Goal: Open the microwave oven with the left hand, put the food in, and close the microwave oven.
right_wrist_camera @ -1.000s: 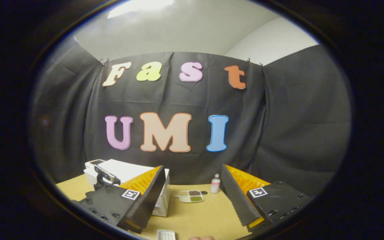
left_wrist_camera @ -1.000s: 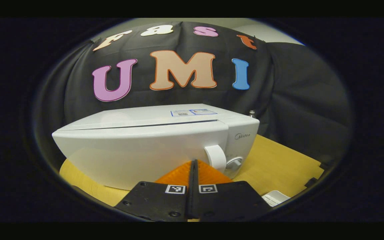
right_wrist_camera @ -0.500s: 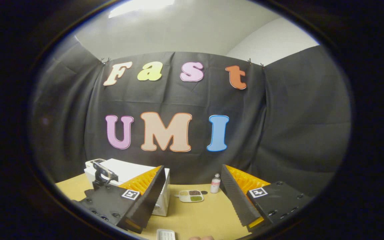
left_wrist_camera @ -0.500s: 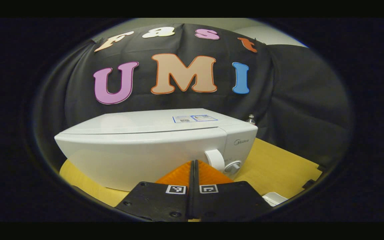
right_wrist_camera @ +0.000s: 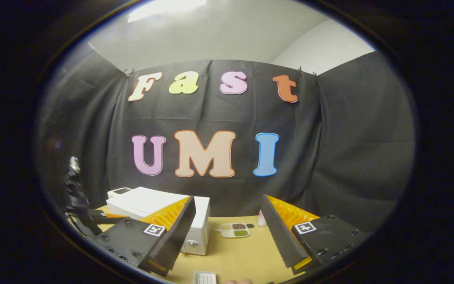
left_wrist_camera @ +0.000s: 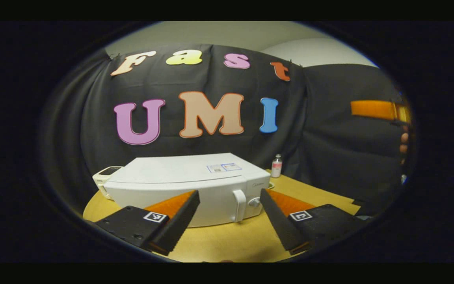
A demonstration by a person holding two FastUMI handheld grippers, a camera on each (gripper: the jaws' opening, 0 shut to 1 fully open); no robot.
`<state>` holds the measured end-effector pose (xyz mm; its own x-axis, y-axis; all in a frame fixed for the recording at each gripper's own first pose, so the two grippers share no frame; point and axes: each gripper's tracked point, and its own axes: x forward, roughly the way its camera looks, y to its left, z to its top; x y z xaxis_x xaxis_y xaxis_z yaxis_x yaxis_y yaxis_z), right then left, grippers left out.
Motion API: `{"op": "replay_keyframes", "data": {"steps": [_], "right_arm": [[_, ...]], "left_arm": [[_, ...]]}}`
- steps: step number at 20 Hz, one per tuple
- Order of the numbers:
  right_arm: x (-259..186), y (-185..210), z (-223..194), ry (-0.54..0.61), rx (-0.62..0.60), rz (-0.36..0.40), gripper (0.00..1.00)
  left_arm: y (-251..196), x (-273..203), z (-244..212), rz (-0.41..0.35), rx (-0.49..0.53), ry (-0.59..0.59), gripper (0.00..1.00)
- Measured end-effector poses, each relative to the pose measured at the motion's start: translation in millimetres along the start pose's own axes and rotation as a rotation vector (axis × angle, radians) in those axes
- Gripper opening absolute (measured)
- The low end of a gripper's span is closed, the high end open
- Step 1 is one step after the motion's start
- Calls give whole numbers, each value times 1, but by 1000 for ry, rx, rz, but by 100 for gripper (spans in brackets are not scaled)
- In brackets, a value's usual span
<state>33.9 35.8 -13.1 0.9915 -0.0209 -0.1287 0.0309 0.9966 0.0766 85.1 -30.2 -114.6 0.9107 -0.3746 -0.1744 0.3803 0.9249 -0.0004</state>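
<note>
The white microwave oven (left_wrist_camera: pixel 195 185), door shut, sits toward the desk's (left_wrist_camera: pixel 227 240) far left corner. The left gripper (left_wrist_camera: pixel 229 221) faces its handle (left_wrist_camera: pixel 239 205), jaws wide and empty. The right gripper (right_wrist_camera: pixel 227 232), jaws wide, faces the food tray (right_wrist_camera: pixel 235 230) near the far edge.

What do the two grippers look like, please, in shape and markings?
Each gripper, left and right, has two wedge-shaped fingers that taper forward, with ridged, saw-toothed inner faces. The fingers sit on flat black plates fastened with screws, and each plate carries a small square black-and-white tag. No cables or sleeves can be made out.
</note>
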Motion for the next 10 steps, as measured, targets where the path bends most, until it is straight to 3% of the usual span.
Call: {"op": "replay_keyframes", "data": {"steps": [3,10], "right_arm": [[-6,8,1,-8,9,12,100],[-25,31,-8,-7,29,36,100]], "left_arm": [[27,-34,43,106,-6,-80,96],[45,-107,93,240,59,-144,96]]}}
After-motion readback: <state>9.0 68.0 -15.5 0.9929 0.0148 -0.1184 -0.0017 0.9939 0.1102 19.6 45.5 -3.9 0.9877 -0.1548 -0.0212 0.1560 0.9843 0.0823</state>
